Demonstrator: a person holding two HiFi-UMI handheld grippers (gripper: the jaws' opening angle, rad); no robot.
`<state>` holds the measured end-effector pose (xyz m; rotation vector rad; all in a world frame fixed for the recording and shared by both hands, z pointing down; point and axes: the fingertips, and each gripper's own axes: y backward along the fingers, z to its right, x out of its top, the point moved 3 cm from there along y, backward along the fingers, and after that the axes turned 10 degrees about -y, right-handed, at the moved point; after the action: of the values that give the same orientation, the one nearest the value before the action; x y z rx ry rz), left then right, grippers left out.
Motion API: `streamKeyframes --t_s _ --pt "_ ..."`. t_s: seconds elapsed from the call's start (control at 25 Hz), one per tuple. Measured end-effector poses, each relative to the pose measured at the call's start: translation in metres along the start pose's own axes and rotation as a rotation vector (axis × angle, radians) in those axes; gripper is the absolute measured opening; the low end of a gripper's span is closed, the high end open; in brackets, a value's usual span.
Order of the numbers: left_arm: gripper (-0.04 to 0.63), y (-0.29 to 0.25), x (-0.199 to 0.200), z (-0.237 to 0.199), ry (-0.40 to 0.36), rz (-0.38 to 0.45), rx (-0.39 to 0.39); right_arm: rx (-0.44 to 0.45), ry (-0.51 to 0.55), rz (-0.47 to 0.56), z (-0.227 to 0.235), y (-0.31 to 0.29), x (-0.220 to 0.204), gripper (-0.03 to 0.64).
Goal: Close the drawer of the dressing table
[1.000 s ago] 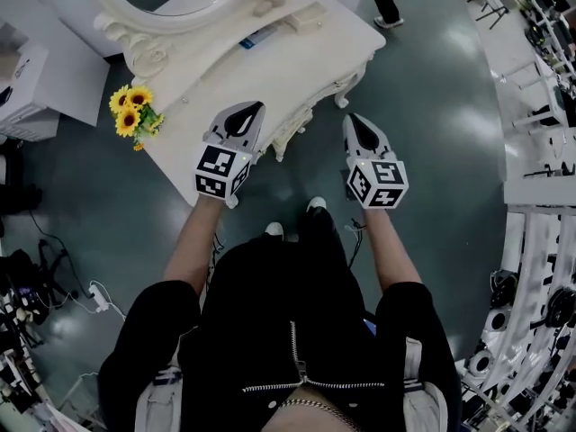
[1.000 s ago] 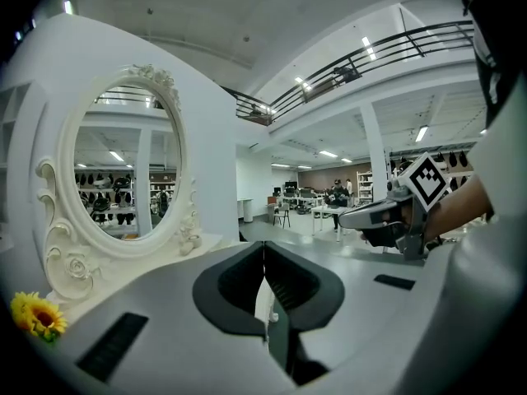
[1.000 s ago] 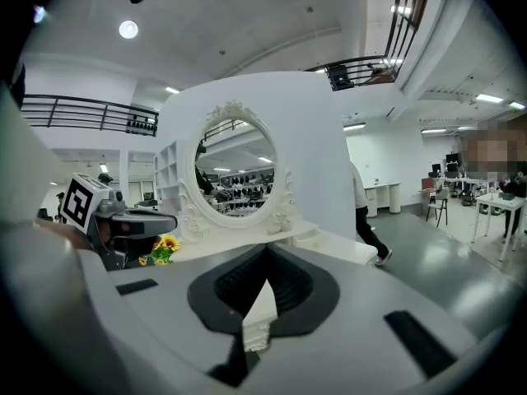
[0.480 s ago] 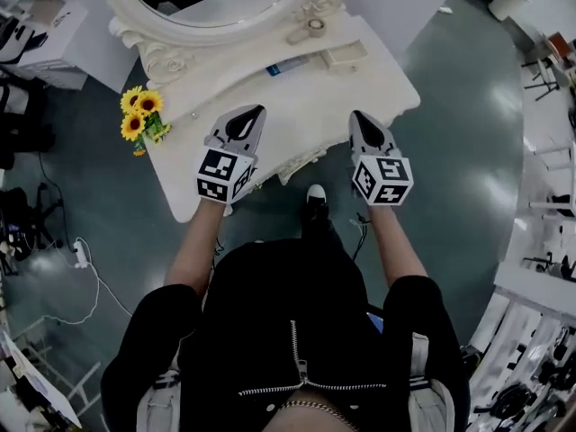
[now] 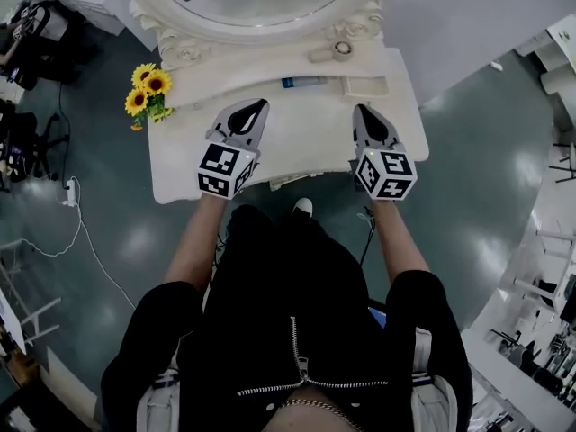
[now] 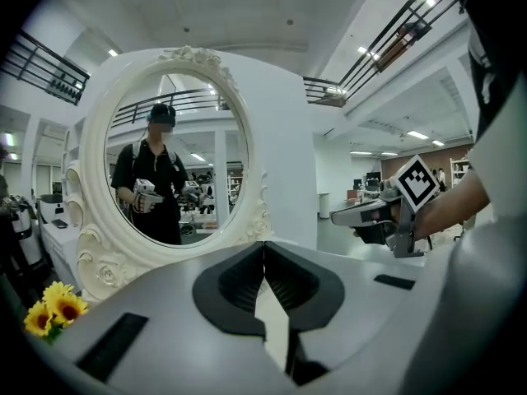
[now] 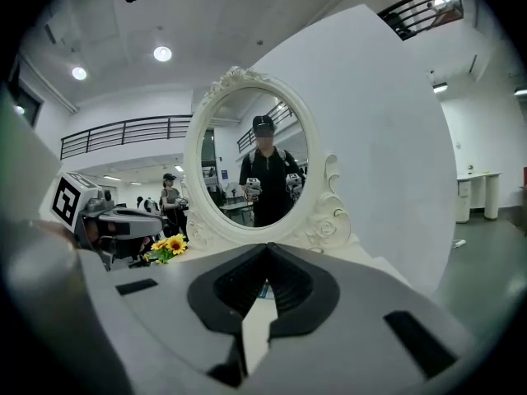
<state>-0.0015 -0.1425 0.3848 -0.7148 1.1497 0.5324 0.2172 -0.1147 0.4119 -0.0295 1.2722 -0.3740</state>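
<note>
The white dressing table (image 5: 297, 138) stands square in front of me, its oval mirror (image 5: 256, 3) at the back. Only a strip of carved trim (image 5: 288, 180) shows under the near edge, so the drawer itself is hidden in the head view. My left gripper (image 5: 256, 106) hovers over the left half of the tabletop, its jaws shut and empty. My right gripper (image 5: 360, 111) hovers over the right half, also shut and empty. The left gripper (image 6: 263, 243) faces the mirror (image 6: 177, 163) in its own view. So does the right gripper (image 7: 266, 245), which looks at the mirror (image 7: 255, 167).
A bunch of sunflowers (image 5: 147, 93) sits at the table's left end. A blue tube (image 5: 304, 82), a flat pale box (image 5: 364, 86) and a small round item (image 5: 340, 49) lie near the mirror base. A power strip with cables (image 5: 70, 192) lies on the floor at left.
The person has turned to face the table, which was skewed to the upper left. Both grippers now hang over the tabletop; the right one was over the floor before. Both stayed shut.
</note>
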Motion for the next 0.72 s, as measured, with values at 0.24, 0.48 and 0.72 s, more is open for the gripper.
streamKeyframes --t_s 0.24,0.48,0.72 --pt "0.021 -0.020 0.001 -0.005 0.022 -0.002 0.036 0.032 0.009 -0.005 0.016 -0.022 0.008 0.006" --pt "0.021 -0.043 -0.003 -0.006 0.034 -0.003 0.025 0.020 0.008 -0.013 0.033 -0.032 0.006 0.006" --pt "0.021 -0.065 -0.019 0.002 0.060 -0.035 0.000 -0.021 -0.014 -0.071 0.063 -0.034 -0.020 0.006"
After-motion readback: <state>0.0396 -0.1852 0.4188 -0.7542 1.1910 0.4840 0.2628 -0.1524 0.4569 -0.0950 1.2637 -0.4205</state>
